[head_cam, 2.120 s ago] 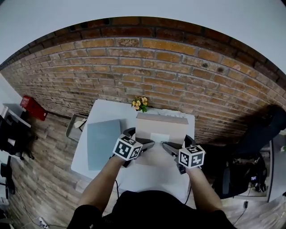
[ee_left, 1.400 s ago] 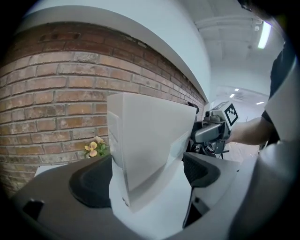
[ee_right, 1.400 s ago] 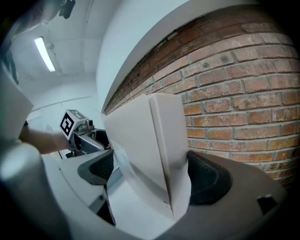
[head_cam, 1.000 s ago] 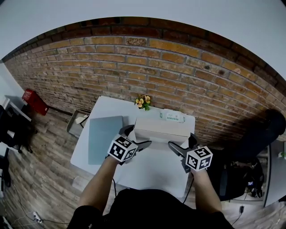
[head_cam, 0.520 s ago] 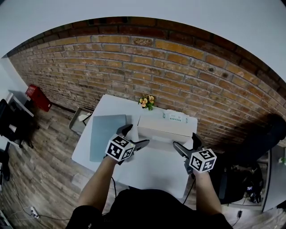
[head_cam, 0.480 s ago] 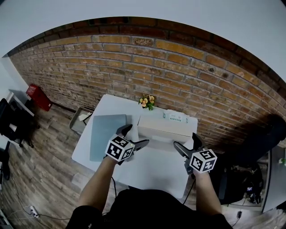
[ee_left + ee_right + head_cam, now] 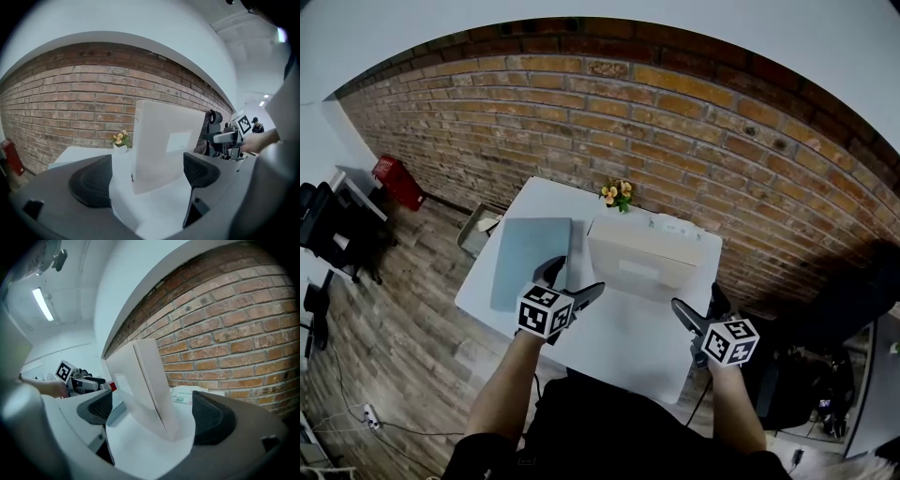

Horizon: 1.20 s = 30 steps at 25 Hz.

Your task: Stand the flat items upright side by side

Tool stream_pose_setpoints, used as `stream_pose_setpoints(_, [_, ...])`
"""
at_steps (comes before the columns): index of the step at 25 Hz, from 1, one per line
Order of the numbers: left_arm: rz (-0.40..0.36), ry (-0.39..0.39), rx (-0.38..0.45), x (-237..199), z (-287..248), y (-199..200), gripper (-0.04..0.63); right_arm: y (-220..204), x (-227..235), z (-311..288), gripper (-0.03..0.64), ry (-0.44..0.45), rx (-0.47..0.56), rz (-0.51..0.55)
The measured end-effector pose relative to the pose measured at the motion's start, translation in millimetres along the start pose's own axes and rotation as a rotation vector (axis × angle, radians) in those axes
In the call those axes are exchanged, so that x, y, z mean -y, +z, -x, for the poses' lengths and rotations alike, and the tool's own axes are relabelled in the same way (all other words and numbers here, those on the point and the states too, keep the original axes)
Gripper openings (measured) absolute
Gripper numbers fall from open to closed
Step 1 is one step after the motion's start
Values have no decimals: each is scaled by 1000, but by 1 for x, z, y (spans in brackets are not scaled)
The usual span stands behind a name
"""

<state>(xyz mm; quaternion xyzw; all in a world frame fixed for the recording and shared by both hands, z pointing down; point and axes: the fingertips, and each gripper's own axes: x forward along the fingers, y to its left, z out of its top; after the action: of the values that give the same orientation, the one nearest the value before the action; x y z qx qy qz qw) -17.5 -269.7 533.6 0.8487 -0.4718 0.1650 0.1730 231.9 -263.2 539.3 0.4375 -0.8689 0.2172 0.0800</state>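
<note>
- Left gripper (image 7: 146, 176): jaws wide apart, nothing between the pads. Both pads are clear of the box, which stands further out along the line of the jaws.
- Right gripper (image 7: 154, 414): jaws also wide apart and just opened a touch further. Nothing is gripped; I see the box's narrow end beyond the gap, touching neither pad.
- In the head view both grippers sit over the near half of the table (image 7: 628, 342), left one off the box's left end, right one off its right end. Each points in towards the box.
- The marker cubes are facing up at me, left (image 7: 544, 312) and right (image 7: 731, 342).
- White box (image 7: 652, 258): on its edge at the back-middle of the table, broad face towards me with a pale label on it. I can't tell whether it's dead upright or leaning slightly.
- Grey flat panel (image 7: 530, 258): lying flat on the left part of the table, just beside the left gripper and apart from the box. Not stood up yet.
- Small pot of flowers (image 7: 619, 194): at the table's back edge, near the box's left end.
- White packet with print (image 7: 675, 225): lying behind the box, mostly hidden by it.
- Brick wall (image 7: 675, 122) runs behind the table.
- On the wooden floor to the left there's a tray (image 7: 478, 230) against the table's side and a red thing (image 7: 397, 181) by the wall.
</note>
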Motion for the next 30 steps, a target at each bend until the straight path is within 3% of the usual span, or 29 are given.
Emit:
stream_pose_setpoints(11, [57,45,29,-39,43,-28,502,-56,-31,0,518,-87,-68,-23])
stream_pose_setpoints(16, [21,36,14,-78,78,-47,502,-70,-75,-23,518,-152,-87,10])
stream_pose_setpoints(22, [33,17,26,-135,132,-64,502,-74,-173,-69,518,-102,-84,13])
stream_pose_setpoints(30, [68,8,-9,-188,191,-100,502,-79,-290,-138,518,30,-117,33])
